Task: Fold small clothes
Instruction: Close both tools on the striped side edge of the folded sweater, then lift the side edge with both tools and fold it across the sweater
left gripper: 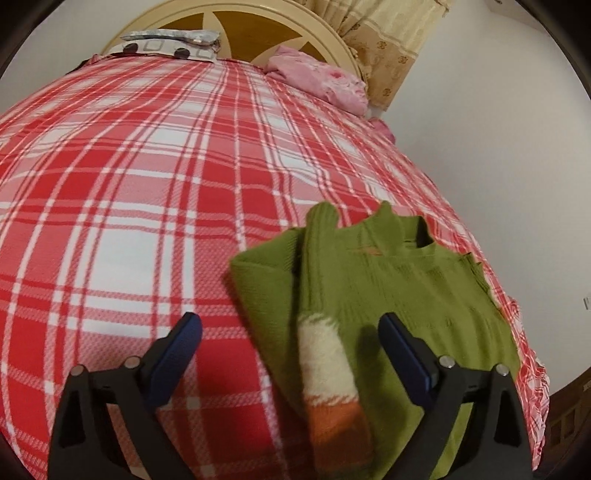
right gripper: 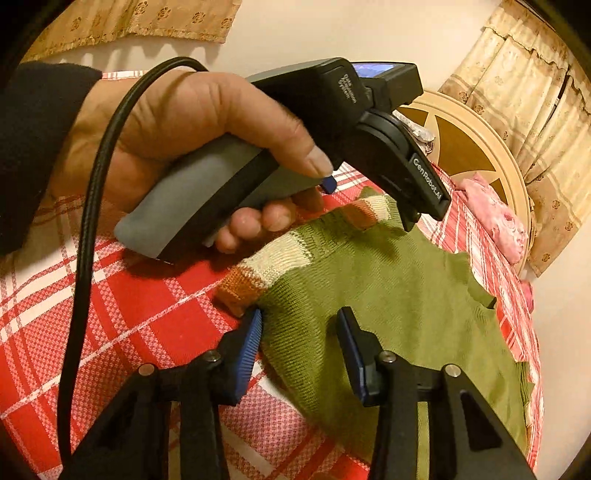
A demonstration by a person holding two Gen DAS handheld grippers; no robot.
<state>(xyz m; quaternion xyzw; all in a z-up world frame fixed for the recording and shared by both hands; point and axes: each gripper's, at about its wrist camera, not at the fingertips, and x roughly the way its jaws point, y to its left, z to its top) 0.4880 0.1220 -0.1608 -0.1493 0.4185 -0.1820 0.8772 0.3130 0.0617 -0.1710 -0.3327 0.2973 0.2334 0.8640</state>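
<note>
- Left wrist view: left tongs [left gripper: 290,330] spread wide above green sweater [left gripper: 388,288] near the bed's [left gripper: 129,184] right edge.
- Right tongs [right gripper: 299,326] part-open, straddling the sweater's hem, pads not pressing.

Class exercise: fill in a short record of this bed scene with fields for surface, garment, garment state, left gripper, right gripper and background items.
surface: red and white plaid blanket
garment: green sweater, its sleeve banded cream and orange
garment state: lying flat, sleeve folded across the body
left gripper: open, above the sleeve
right gripper: open, astride the sweater's edge, pads not pressing
background items: pink cloth, headboard, curtain
</note>
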